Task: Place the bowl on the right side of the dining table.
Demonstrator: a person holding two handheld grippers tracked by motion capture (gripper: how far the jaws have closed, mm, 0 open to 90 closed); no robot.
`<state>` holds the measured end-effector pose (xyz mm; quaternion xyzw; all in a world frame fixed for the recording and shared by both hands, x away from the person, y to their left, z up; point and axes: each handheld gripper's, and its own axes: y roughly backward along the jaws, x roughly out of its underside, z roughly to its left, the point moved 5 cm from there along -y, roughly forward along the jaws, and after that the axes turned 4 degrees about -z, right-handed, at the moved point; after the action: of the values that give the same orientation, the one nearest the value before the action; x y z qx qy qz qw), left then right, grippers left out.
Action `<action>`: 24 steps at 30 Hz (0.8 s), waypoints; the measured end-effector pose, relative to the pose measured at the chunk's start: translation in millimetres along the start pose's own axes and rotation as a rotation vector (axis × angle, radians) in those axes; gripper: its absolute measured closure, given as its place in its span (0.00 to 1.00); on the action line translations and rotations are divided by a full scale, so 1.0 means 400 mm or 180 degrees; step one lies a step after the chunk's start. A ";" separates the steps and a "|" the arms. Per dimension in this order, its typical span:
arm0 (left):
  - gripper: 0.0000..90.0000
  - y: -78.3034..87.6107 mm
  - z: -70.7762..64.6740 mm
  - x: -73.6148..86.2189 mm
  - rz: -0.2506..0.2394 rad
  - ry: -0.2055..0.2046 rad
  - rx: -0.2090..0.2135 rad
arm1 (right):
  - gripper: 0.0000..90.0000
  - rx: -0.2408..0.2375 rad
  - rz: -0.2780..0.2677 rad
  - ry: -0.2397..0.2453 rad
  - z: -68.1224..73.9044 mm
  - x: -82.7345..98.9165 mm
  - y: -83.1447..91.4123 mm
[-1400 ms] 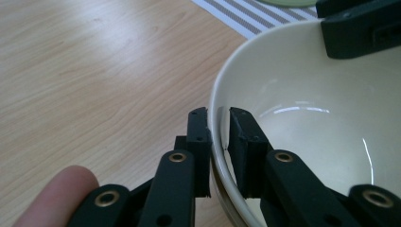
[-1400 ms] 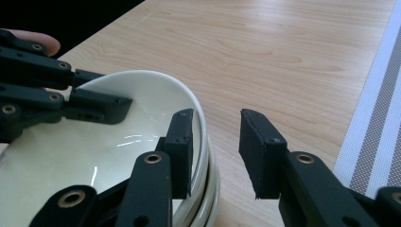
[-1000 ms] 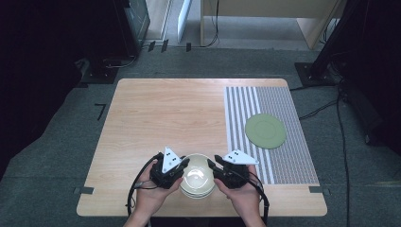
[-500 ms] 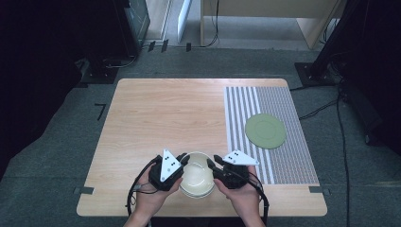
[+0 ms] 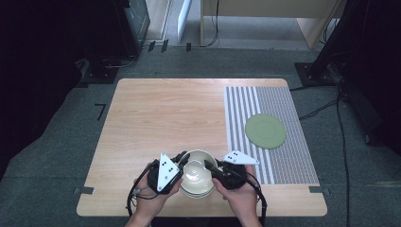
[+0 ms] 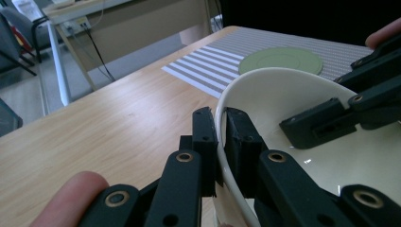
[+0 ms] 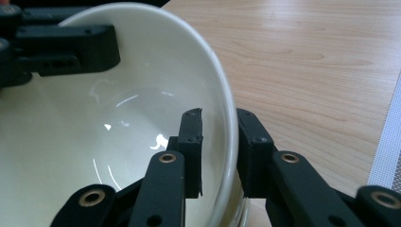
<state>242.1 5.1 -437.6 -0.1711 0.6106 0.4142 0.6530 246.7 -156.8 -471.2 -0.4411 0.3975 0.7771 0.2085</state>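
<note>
1. Compared with one second ago, the upper cream-white glazed ceramic bowl (image 5: 195, 166) now stands higher and tilted toward the far side of the light wooden table (image 5: 165, 118). Earlier it sat flat in the stack between my two claws.

2. My left gripper (image 6: 221, 137) is clamped on the left rim of this bowl, one jaw outside the wall and one inside. My right gripper (image 7: 220, 142) pinches the opposite rim in the same way.

3. Under the lifted bowl, a second cream bowl (image 5: 198, 190) rests on the table near the front edge, between my hands. The two are very close at the front; I cannot tell if they touch.

4. I judge that the step in hand is the separating of the top bowl from the stack.

5. The round flat pale-green plate (image 5: 265, 131) lies well apart on the grey-and-white striped mat (image 5: 293, 161) at the right.

6. The next move, I think, calls for raising both grippers together and evenly, so that the smooth rim does not slip and the bowl clears the lower one completely.
</note>
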 end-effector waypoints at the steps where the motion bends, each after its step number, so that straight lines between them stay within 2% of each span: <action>1: 0.93 0.002 -0.001 -0.003 -0.0025 -0.0007 -0.0009 | 0.83 -0.0005 0.0004 0.0002 0.003 0.001 -0.002; 4: 0.93 0.008 -0.004 -0.009 -0.0076 -0.0078 -0.0042 | 0.85 0.0025 0.0002 0.0025 0.008 0.001 -0.003; 10: 0.93 0.012 -0.010 -0.009 -0.0136 -0.0096 -0.0045 | 0.94 0.0106 -0.0029 -0.0047 0.006 -0.004 0.006; 14: 0.93 0.016 -0.012 -0.013 -0.0171 -0.0116 -0.0051 | 0.94 0.0129 -0.0090 -0.0017 0.008 -0.007 0.012; 17: 0.93 0.018 -0.010 -0.013 -0.0166 -0.0125 -0.0052 | 0.94 0.0205 -0.0165 0.0071 0.013 -0.011 0.017; 20: 0.93 0.022 -0.007 -0.012 -0.0162 -0.0067 -0.0050 | 0.94 0.0288 -0.0216 0.0184 0.019 -0.017 0.020; 24: 0.90 0.033 0.006 -0.015 -0.0221 0.0222 0.0072 | 0.94 0.0347 -0.0276 0.0311 0.027 -0.025 0.024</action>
<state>234.5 12.7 -427.8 -0.1991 0.6313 0.3782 0.6472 239.7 -153.7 -455.3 -0.4833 0.4295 0.7221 0.2460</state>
